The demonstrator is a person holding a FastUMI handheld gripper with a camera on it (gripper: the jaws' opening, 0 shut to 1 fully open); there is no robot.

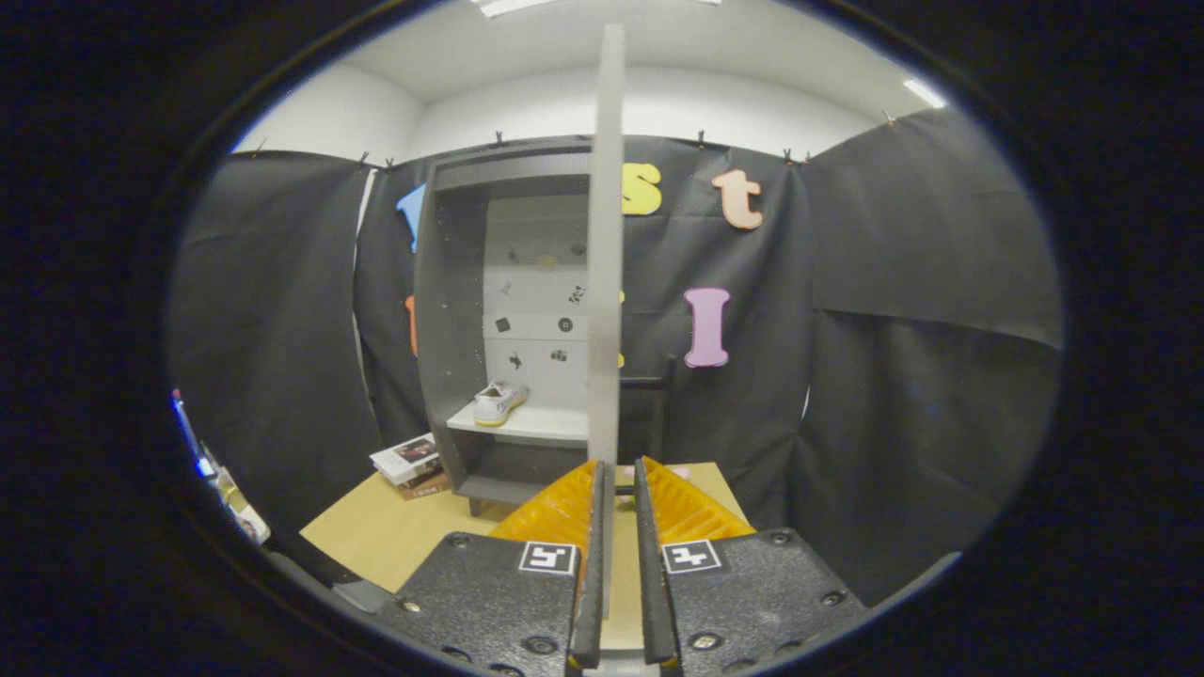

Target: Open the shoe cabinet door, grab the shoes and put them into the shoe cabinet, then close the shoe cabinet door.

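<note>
One shoe [497, 402] sits on the shelf [527, 425] inside the shoe cabinet [450, 329], toe turned toward the cabinet's inner corner, so the loading looks done and what remains, by my reading, is closing up. The cabinet door [605, 282] stands swung wide, seen edge-on as a pale upright slab running from well above the cabinet top down to the gripper [616, 475]. The two fingers are drawn close together with the door's lower edge passing between them; the gap is narrow, but whether both pads actually press on the panel I cannot tell, since the door seems to sit against one finger with a sliver of space on the other side. The door looks like a stiff, flat board, light enough to swing with a gentle push, smooth-faced and likely to slip if pinched only lightly; its free edge, low down where the fingers already straddle it, is the sensible place to hold, steering it round on its hinges instead of pulling. Beyond the cabinet's foot, a stack of books [412, 464] lies on the wooden floor board [376, 536], just beside the cabinet's side wall and clear of the door's path.
</note>
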